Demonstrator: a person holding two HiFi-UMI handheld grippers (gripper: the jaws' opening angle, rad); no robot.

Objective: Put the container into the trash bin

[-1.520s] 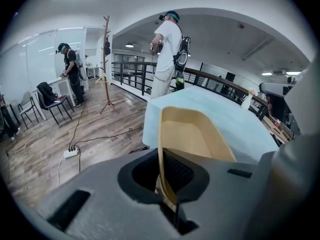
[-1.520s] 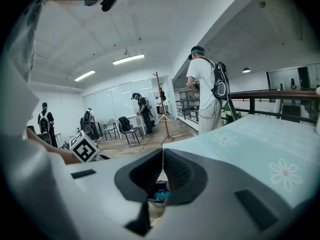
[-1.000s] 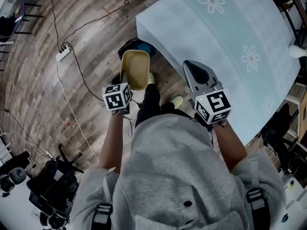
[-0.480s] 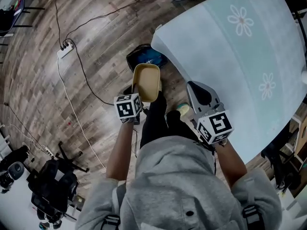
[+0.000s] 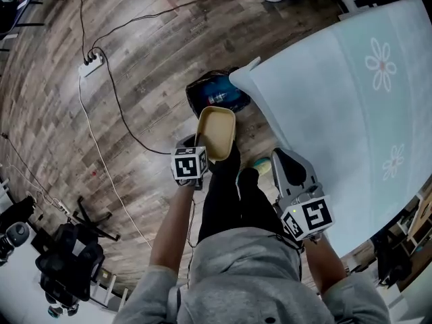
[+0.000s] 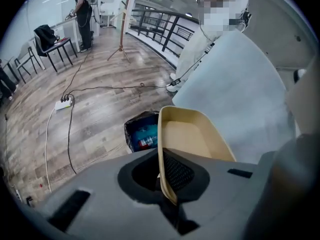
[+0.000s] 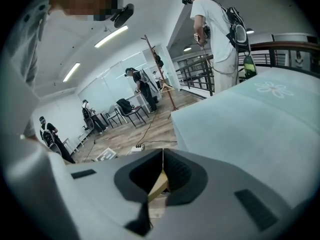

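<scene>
A tan, shallow container [image 5: 216,132] hangs by its near rim from my left gripper [image 5: 202,147], which is shut on it. In the left gripper view the container [image 6: 192,136] stands on edge between the jaws of the left gripper [image 6: 167,176]. Just beyond it on the wooden floor is the trash bin [image 5: 217,94], lined with a black bag and holding blue rubbish [image 6: 142,133]. My right gripper [image 5: 289,162] hovers beside the table's edge, shut and empty [image 7: 162,176].
A pale blue table with flower prints [image 5: 351,113] fills the right side, its corner next to the bin. A power strip [image 5: 90,63] and cables lie on the floor at left. Black equipment [image 5: 67,262] sits lower left. The person's legs and shoes [image 5: 262,165] are below the container.
Both grippers have sunk toward the floor. The container, still gripped by the left one, has come closer to the trash bin.
</scene>
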